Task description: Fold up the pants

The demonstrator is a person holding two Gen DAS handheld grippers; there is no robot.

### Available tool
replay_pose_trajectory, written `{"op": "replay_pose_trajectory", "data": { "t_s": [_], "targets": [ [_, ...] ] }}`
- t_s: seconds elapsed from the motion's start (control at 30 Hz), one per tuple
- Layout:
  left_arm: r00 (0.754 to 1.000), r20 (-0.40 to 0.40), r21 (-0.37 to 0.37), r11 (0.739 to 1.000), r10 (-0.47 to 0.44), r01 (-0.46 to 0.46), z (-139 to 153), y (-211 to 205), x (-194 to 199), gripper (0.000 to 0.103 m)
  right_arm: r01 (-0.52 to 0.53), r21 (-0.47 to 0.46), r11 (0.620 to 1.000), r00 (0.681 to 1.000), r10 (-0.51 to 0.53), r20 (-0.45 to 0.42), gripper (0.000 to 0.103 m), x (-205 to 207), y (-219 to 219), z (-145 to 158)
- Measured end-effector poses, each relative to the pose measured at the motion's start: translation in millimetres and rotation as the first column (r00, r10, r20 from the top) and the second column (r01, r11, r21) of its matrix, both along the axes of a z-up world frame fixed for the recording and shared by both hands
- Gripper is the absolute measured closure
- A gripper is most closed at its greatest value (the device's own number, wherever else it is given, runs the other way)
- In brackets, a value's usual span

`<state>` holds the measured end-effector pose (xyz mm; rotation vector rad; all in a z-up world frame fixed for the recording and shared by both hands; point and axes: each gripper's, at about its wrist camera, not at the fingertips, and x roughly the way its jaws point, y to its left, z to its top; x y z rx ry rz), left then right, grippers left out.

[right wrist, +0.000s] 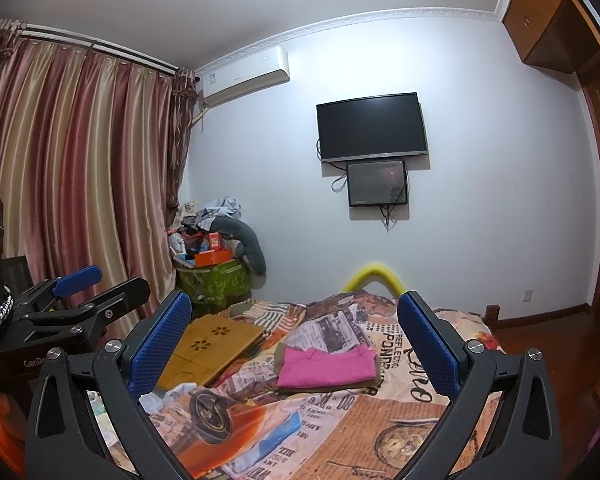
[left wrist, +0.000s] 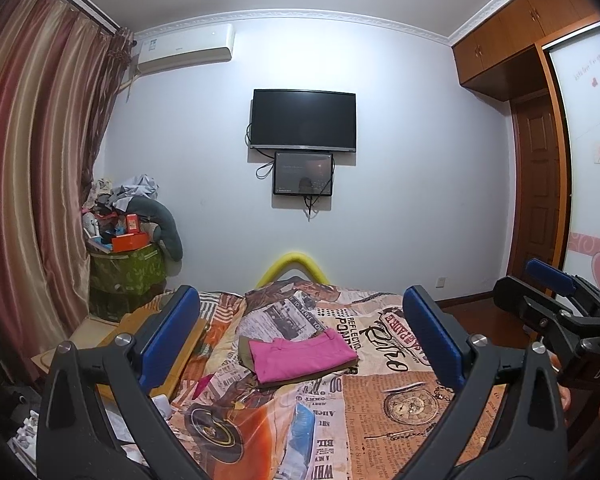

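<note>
Folded pink pants (left wrist: 302,359) lie on top of a folded olive-brown garment (left wrist: 245,350) in the middle of the bed; they also show in the right wrist view (right wrist: 326,367). My left gripper (left wrist: 300,322) is open and empty, held above the bed short of the stack. My right gripper (right wrist: 294,326) is open and empty too, likewise raised in front of the stack. The right gripper shows at the right edge of the left wrist view (left wrist: 540,286). The left gripper shows at the left of the right wrist view (right wrist: 100,282).
The bed carries a newspaper-print cover (left wrist: 380,412). A bamboo lap tray (right wrist: 212,346) lies on its left side. A yellow foam-padded footboard (left wrist: 292,266), a cluttered green box (left wrist: 128,276), curtains (left wrist: 32,184), a wall TV (left wrist: 304,118) and a wooden wardrobe (left wrist: 536,184) surround it.
</note>
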<state>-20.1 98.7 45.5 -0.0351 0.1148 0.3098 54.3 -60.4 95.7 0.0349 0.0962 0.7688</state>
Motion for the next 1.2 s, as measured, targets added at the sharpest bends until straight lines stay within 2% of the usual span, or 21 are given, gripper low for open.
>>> {"op": "replay_pose_trajectory", "data": {
  "t_s": [0.87, 1.2],
  "targets": [
    [1.0, -0.009, -0.027, 0.999, -0.025, 0.025, -3.0, 1.3, 7.5, 0.0, 0.03, 0.011, 0.999, 0.999, -0.03, -0.025, 0.0, 1.2, -0.2, 2.3],
    [0.999, -0.035, -0.034, 0.999, -0.032, 0.031, -5.7, 1.2, 14.5, 0.0, 0.038, 0.013, 0.999, 0.999, -0.037, -0.032, 0.0, 3.0, 1.8, 1.1]
  ]
}}
